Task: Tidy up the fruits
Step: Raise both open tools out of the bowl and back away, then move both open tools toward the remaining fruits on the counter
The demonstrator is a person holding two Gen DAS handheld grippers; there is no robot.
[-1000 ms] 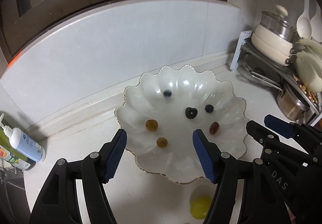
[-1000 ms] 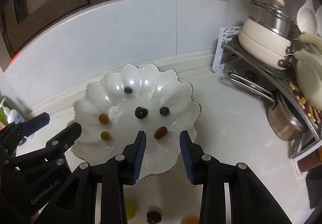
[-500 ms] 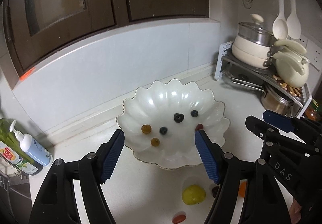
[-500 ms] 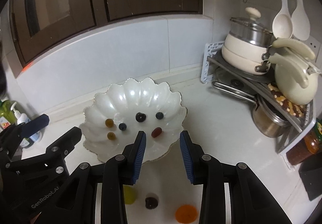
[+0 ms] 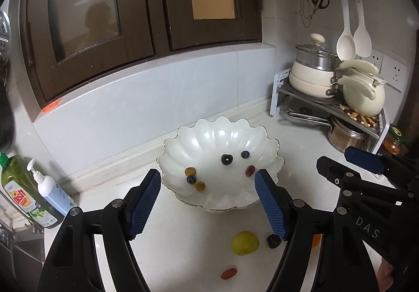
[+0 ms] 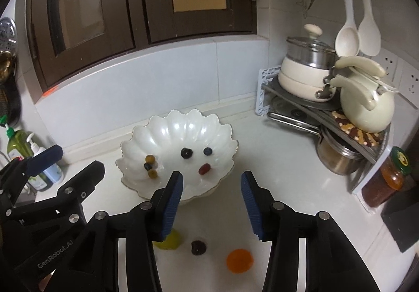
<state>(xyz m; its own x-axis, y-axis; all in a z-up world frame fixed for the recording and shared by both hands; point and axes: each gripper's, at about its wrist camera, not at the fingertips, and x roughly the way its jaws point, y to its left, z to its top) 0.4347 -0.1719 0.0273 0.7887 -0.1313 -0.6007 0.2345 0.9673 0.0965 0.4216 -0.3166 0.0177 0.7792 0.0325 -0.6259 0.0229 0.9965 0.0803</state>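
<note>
Sitting in the white scalloped bowl on the counter: a dark cherry near centre, a blueberry at 3 o'clock of it, a red grape at 5 o'clock. Lying loose on the counter at the bowl's 6 o'clock: a yellow-green fruit, a dark berry, an orange fruit. Hovering empty, having just been opening: right gripper, moderately apart. Gaping wide and touching nothing: left gripper.

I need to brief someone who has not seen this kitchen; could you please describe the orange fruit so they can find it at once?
Start at the white scalloped bowl on the countertop. On the bare counter in front of it lie loose fruits; the orange fruit is rightmost, beside a dark berry and a yellow-green fruit, and the only bright orange one.
</note>
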